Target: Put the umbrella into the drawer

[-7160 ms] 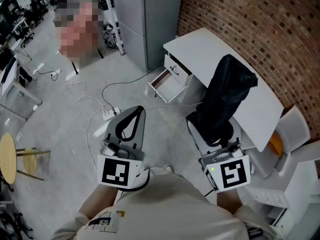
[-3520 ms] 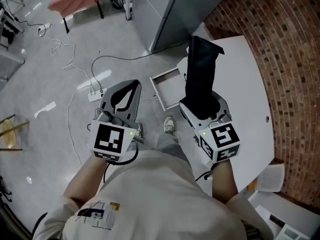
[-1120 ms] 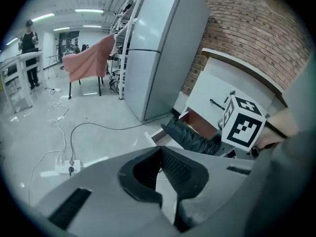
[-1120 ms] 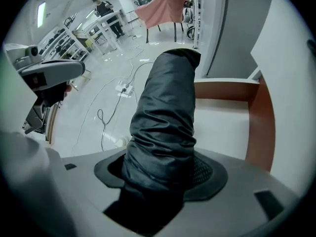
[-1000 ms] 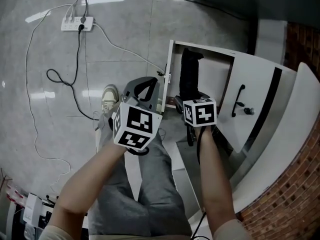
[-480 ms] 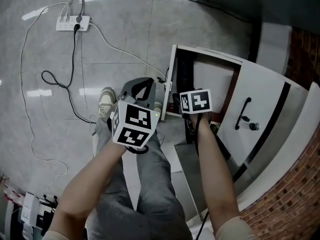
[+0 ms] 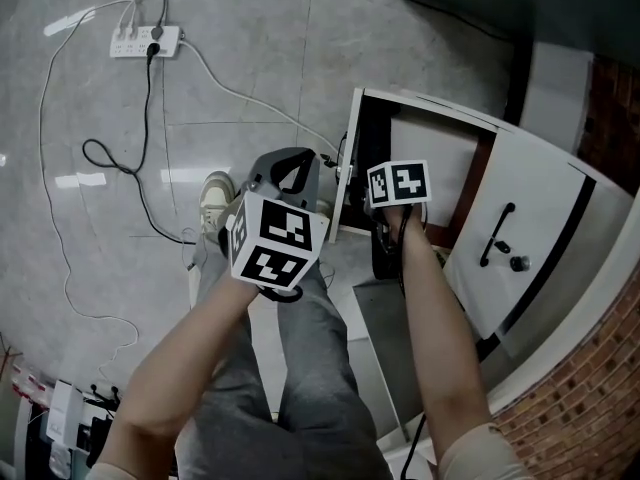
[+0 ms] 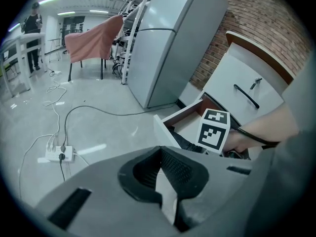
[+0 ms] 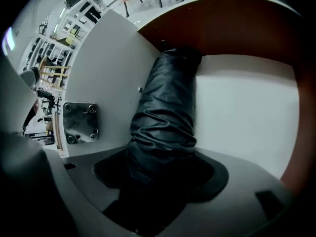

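Observation:
The black folded umbrella (image 9: 165, 117) is clamped in my right gripper (image 9: 163, 169), whose jaws are shut on its near end. It reaches down into the open drawer (image 9: 247, 107) and lies along the drawer's left wall, with its far end close to the back corner. From above, the umbrella (image 7: 368, 158) shows as a dark strip inside the drawer (image 7: 435, 163), just past my right gripper's marker cube (image 7: 398, 183). My left gripper (image 7: 293, 158) hovers left of the drawer's side, shut and empty; in its own view the left gripper (image 8: 160, 152) has its tips together.
A white cabinet front with a black handle (image 7: 497, 236) lies right of the drawer. A power strip (image 7: 140, 40) and cables trail over the grey floor. The person's shoe (image 7: 215, 193) and legs are under the grippers. A grey fridge (image 8: 173, 38) stands beyond.
Both grippers have sunk. The right one has carried the umbrella lower into the drawer, so less of it shows above the cube. The left one stays shut beside the drawer.

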`<state>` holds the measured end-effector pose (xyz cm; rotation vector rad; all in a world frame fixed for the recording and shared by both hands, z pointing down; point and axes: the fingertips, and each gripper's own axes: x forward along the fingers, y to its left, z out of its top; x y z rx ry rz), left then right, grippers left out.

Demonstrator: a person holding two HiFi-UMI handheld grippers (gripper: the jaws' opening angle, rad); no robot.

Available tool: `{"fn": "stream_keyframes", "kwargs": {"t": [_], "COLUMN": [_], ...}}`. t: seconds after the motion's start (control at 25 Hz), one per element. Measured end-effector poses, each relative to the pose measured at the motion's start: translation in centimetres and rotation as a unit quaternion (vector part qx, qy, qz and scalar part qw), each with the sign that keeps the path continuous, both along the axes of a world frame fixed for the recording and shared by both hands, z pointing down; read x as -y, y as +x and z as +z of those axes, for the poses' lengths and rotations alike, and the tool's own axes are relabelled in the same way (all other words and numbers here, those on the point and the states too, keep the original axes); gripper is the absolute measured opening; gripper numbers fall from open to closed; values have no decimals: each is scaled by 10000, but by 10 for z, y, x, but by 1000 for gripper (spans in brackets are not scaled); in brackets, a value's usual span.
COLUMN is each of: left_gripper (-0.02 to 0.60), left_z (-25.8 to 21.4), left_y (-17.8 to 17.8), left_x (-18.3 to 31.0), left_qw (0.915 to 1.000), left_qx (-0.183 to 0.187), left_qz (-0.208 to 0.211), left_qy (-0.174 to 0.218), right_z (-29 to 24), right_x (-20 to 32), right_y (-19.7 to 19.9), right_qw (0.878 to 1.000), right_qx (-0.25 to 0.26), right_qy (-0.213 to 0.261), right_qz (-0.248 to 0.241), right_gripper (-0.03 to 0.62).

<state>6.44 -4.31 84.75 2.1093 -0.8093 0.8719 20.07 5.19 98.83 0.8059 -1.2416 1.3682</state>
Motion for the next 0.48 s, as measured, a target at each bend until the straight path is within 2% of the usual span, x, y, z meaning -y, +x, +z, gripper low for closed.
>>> {"fn": "stream_keyframes", "kwargs": {"t": [0.32, 0.48], "left_gripper": [8, 8], "left_z": [5, -5], "left_y": [-5, -9], "left_x": [1, 0], "left_qw": [9999, 9999], "left_qx": [32, 102], "left_qz": [-62, 39], "left_qy": [-121, -120], "right_z": [-2, -16], "right_x": [4, 9], "right_y": [-3, -4], "right_qw": [9993, 9988], "right_qx": [319, 321], "right_qy": [111, 227], "right_qz": [171, 279], "right_gripper": [300, 331]}}
